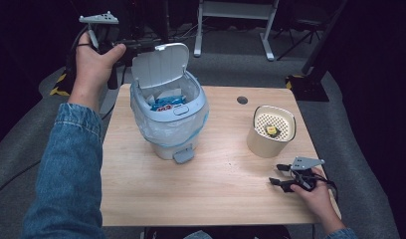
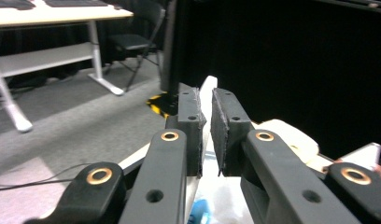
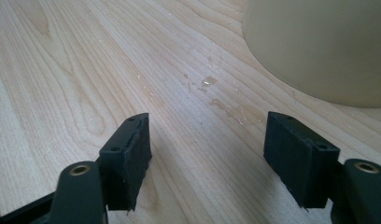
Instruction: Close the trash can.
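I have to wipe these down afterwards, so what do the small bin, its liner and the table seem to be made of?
Small bin: probably plastic, pale grey-blue, smooth with a soft sheen on its raised lid.
Liner: thin translucent plastic film, crinkled and folded over the rim.
Table: light wood or wood-look laminate, matte, with visible grain lines; which one I cannot tell.

Left tongs point(image 2: 206, 135) sit at the frame's upper left, raised on an outstretched denim-sleeved arm, pads nearly together. Right tongs point(image 3: 207, 158) lie low at lower right, jaws spread wide.
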